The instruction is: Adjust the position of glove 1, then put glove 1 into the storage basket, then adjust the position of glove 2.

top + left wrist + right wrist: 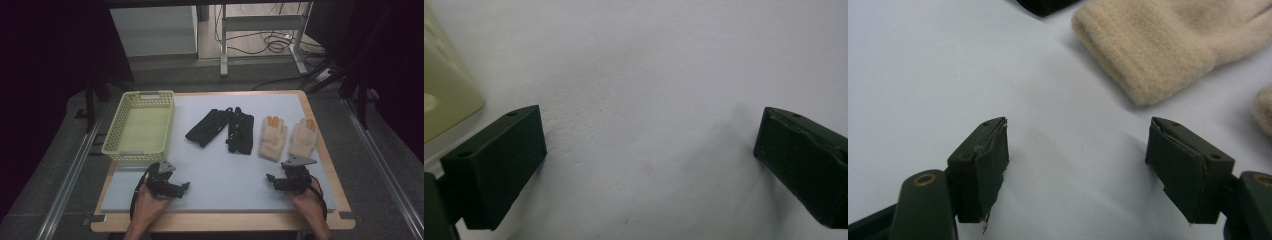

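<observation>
1. High view: a pale grey mat (220,175) covers a wooden table (320,140); the room around is dark, with a metal frame (260,30) and loose cables (272,42) on the floor beyond.
2. Counted: one yellow basket (140,125), two black gloves (222,129), two cream gloves (289,137) with orange fingertips. The basket stands at the mat's far left with nothing in it. The four gloves lie in a row to its right, the black pair beside it and the cream pair at the far right.
3. The left gripper (182,187) and right gripper (272,181) rest near the front edge, each in a hand, well apart.
4. Left gripper view: jaws wide apart over bare mat, grasping nothing; a basket corner (444,95) shows at left.
5. Right gripper view: jaws apart and holding nothing, one cream glove's cuff (1158,55) just ahead.
</observation>
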`<state>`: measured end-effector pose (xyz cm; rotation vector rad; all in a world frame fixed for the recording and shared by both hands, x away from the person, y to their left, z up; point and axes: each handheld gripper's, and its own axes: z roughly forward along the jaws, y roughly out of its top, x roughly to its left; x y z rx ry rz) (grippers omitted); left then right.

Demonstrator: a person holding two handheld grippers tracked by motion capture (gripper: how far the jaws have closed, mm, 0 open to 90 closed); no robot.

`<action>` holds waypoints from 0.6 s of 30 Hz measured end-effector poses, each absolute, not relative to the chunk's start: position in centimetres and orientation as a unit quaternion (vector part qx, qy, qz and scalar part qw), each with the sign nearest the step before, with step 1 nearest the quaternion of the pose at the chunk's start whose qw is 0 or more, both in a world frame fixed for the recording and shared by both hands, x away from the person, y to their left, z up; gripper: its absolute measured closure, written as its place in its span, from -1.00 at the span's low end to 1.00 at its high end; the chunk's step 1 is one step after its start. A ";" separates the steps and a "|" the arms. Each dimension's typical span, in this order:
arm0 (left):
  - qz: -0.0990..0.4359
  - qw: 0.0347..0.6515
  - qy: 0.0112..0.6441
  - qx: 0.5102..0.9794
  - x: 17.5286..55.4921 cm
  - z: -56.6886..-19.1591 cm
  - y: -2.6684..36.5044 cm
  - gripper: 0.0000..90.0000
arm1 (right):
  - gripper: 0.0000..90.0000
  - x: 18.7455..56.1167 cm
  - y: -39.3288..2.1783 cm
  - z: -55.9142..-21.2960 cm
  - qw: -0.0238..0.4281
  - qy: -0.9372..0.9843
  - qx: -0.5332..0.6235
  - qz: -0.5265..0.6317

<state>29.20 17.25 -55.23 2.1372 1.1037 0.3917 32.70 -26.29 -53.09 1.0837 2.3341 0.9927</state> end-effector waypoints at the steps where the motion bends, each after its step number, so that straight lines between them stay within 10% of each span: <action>1: 0.151 0.345 0.425 0.823 29.2 -55.2 17.3 -0.99 | -0.47 32.7 -26.3 -53.1 0.192 0.831 0.385 0.352; 18: 0.152 0.346 0.425 0.823 29.2 -55.2 17.3 -0.97 | -0.50 32.6 -26.2 -53.1 0.192 0.831 0.387 0.351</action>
